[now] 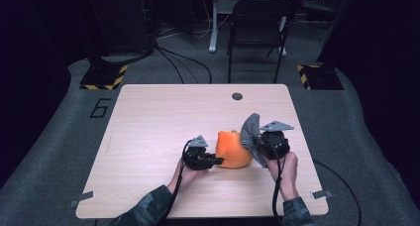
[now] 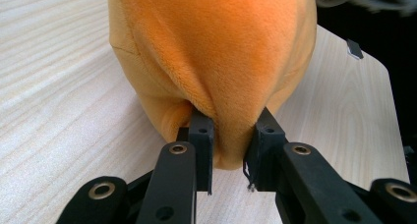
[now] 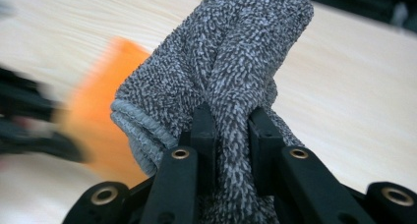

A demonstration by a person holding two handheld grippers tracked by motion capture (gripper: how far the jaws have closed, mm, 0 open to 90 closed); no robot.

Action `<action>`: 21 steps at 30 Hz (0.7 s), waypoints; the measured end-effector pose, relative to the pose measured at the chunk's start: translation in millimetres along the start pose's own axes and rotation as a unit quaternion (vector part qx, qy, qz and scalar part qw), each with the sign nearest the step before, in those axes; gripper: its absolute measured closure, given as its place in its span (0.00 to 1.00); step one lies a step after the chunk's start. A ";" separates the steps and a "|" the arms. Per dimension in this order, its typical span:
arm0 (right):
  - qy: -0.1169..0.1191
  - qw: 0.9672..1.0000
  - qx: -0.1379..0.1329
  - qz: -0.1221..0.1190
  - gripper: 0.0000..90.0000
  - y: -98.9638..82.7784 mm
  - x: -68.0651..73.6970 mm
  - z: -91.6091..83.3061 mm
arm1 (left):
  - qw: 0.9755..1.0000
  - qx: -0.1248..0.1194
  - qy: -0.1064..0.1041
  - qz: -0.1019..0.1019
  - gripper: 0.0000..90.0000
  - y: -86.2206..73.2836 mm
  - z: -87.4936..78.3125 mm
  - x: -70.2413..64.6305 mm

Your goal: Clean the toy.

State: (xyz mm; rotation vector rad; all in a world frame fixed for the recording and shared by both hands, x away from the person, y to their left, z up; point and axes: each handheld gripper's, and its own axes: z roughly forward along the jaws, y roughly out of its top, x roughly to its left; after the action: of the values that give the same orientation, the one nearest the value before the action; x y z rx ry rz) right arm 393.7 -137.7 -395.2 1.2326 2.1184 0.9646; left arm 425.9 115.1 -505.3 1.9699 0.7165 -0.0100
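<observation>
**Between the two tongs: orange plush pinned, grey cloth lifted**

Down at the left tongs point(image 2: 228, 155), the jaws are clamped on a fold of the orange plush point(image 2: 211, 52), which sits on the table point(image 1: 163, 117) a bit right of centre on the near side. The right tongs point(image 3: 231, 130) are closed tight on a bunched-up grey knit cloth point(image 3: 236, 52), held up off the table just beside the plush on its right, with the top flopping over.

My guess is the grey cloth is being pulled off or away from the plush. To do that cleanly I'd keep the left pinch low and steady so the plush doesn't tip or slide, and draw the cloth up and away from it in one smooth pull. Don't yank, since both grips are only on small folds of soft fabric and could slip.
</observation>
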 end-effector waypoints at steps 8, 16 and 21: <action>0.001 0.995 0.020 -0.095 0.85 0.9 57.0 23.7 | 1.000 0.000 0.001 -0.002 0.84 -1.7 0.9 0.2; -0.004 0.998 0.033 -0.057 0.85 -5.2 30.2 24.3 | 1.000 -0.001 0.004 0.003 0.84 -0.7 2.1 -1.7; -0.019 0.998 0.054 -0.027 0.85 -13.4 5.7 28.2 | 1.000 0.000 0.000 0.003 0.84 -0.7 2.1 -0.9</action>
State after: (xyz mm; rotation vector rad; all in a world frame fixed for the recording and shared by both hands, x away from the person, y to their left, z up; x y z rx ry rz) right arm 404.1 -128.0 -423.6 1.2280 2.1880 0.8071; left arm 425.5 113.2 -506.6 1.9721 0.7111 -0.0060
